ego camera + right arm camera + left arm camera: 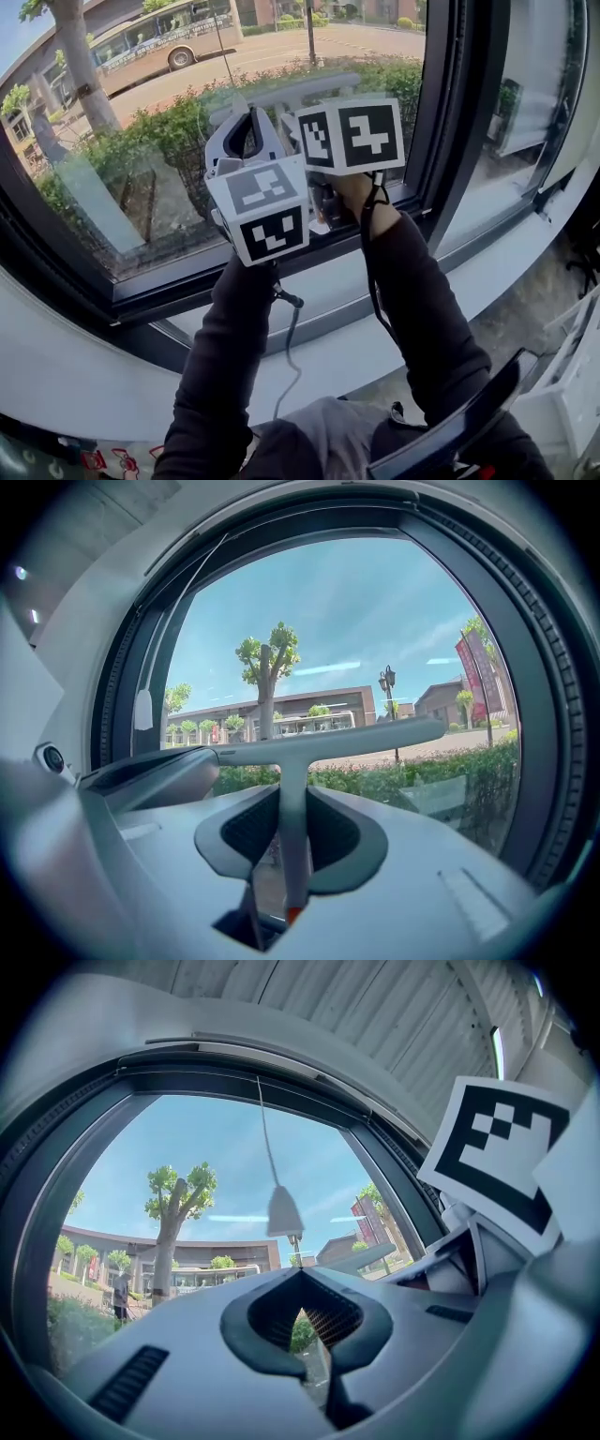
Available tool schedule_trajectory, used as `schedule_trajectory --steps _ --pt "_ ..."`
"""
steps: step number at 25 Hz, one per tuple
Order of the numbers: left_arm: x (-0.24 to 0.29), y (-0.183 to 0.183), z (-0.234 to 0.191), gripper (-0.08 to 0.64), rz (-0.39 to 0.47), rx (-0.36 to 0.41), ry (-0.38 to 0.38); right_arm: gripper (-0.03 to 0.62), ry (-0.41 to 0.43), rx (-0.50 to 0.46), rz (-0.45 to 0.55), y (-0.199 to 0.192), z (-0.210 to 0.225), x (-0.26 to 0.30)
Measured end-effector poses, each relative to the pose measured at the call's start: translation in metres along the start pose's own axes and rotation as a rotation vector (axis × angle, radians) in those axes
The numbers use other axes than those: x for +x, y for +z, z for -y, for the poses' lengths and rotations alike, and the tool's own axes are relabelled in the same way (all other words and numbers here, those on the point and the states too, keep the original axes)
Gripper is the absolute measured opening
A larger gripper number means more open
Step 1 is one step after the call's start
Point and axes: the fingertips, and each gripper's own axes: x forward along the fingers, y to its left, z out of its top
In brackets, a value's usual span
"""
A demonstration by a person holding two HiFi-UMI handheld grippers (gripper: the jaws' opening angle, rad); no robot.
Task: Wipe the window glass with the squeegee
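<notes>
Sleeves (pixel 230 375) reach toward the window (pixel 122 159), where the right hand-held gripper (pixel 293 794) clamps the squeegee (pixel 328 742) by its handle, blade level at the lower pane; the left hand-held gripper (pixel 300 1277), just beside, is closed, empty.

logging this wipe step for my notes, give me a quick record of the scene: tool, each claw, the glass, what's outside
tool: squeegee, T-shaped, blade level
right claw: shut on the squeegee's handle
left claw: shut, nothing between its jaws
surface: window glass
blade touching glass: cannot tell
outside: tree, hedge, buildings
</notes>
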Motion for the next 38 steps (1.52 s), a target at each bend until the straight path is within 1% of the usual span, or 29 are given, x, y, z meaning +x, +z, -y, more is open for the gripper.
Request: schedule_trajectory --steps 10,18,23,28,31,33,38 --pt "-0.001 -0.021 0.007 -0.005 -0.04 -0.012 -0.017 0.08 0.006 0.033 -0.06 -0.025 0.004 0.005" --pt "-0.004 -0.04 0.014 -0.005 -0.069 -0.023 -0.034 0.08 0.012 0.064 -0.082 -0.046 0.008 0.006" --pt "-0.004 -0.044 0.018 -0.005 -0.075 -0.022 -0.044 0.078 0.022 0.079 -0.093 -0.052 0.009 0.008" --pt "-0.007 -0.055 0.024 -0.005 -0.091 -0.019 -0.055 0.078 0.025 0.08 -0.119 -0.066 0.011 0.007" --pt "-0.009 -0.061 0.026 -0.005 -0.1 -0.034 -0.059 0.078 0.024 0.078 -0.121 -0.071 0.011 0.006" --pt "-0.01 -0.062 0.025 -0.005 -0.101 -0.046 -0.06 0.078 0.025 0.075 -0.12 -0.071 0.01 0.006" --pt "-0.009 -0.056 0.026 -0.005 -0.1 -0.04 -0.062 0.078 0.03 0.081 -0.141 -0.069 0.01 0.005"
